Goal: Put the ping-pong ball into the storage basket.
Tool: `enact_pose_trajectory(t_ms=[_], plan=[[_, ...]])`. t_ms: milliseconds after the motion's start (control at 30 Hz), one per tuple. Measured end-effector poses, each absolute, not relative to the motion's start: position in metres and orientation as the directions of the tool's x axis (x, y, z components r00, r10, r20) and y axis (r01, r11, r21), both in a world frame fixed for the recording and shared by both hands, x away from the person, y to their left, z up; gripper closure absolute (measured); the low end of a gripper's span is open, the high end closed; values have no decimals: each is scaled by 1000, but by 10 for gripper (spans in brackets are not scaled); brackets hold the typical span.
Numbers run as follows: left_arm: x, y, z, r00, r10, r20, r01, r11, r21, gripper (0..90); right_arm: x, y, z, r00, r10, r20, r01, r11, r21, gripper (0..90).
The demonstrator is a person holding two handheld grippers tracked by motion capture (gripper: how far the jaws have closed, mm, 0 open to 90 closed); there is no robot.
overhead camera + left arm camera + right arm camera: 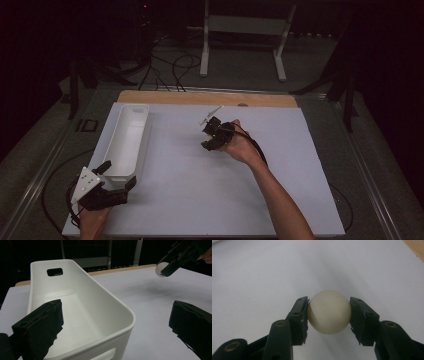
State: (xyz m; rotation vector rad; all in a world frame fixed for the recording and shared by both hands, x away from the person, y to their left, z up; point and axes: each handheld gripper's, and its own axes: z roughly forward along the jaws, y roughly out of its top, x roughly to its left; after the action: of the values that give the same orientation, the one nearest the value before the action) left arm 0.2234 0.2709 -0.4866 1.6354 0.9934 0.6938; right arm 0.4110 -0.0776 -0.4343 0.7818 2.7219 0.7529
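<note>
Left gripper (116, 176) jaws open, straddling white bin (131, 131) near end wall. Right gripper (329, 312) jaws clamp cream ball (329, 312) above counter (200, 190).

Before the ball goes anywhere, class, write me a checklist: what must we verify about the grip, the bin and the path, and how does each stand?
1. Ball clamped between the right gripper pads: ok.
2. Ball lifted clear of the table: ok, shadow beneath it in the left gripper view.
3. White bin upright and empty: ok.
4. Left gripper steadying the bin: not ok, jaws open astride its near corner.
5. Path from ball to bin free: ok.
6. Grip firm enough: cannot tell.
</note>
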Motion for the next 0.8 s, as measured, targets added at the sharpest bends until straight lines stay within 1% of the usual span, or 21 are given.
enact_pose_trajectory(t_ms=[800], plan=[[224,270,-487,487,872,-39,266,-105,958,0,409,-71,-420,-836,546,-55,404,680,612,505]])
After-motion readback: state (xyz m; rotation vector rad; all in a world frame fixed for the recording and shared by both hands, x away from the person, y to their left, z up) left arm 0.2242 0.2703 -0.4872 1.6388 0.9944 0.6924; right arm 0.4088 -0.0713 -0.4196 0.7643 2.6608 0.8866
